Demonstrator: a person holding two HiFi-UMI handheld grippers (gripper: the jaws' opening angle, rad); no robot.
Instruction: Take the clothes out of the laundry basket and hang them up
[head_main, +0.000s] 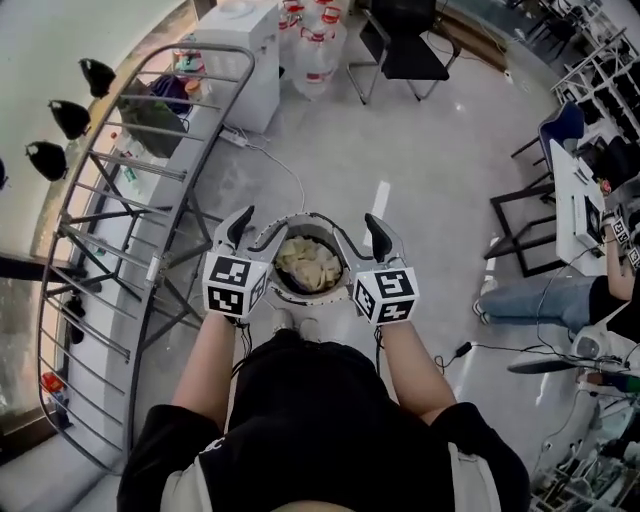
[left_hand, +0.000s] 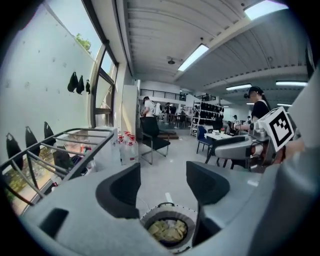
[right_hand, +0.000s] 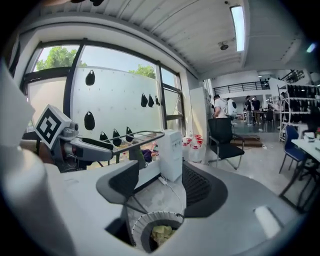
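Both grippers released. left gripper (head_main: 252, 232): jaws wide apart, nothing between the pads; its own view shows only floor and the basket in the gap. right gripper (head_main: 362, 238): same, jaws spread, gap empty. Neither touches anything.

laundry basket (head_main: 273, 285) sits on the floor just in front of the person's feet, centred between the two grippers and below them. It's round with a white rim, upright, mouth facing straight up, so it has no long axis. The left gripper hangs over its left rim, the right gripper over its right rim, and both point away from the person and down.

clothes (head_main: 308, 262) are all inside the basket: a pale yellowish crumpled heap filling the bottom. I can't tell separate garments or any long axis; nothing hangs over the rim.

drying rack (head_main: 110, 220) stands on the left by the window wall. It's a metal frame with cross rails, its long axis runs near to far, and its near end comes alongside the person.

Far side: white cabinet (head_main: 250, 60), water bottles (head_main: 315, 50), black chair (head_main: 405, 45), all well apart from the basket. A seated person (head_main: 560, 295) is on the right at a desk.
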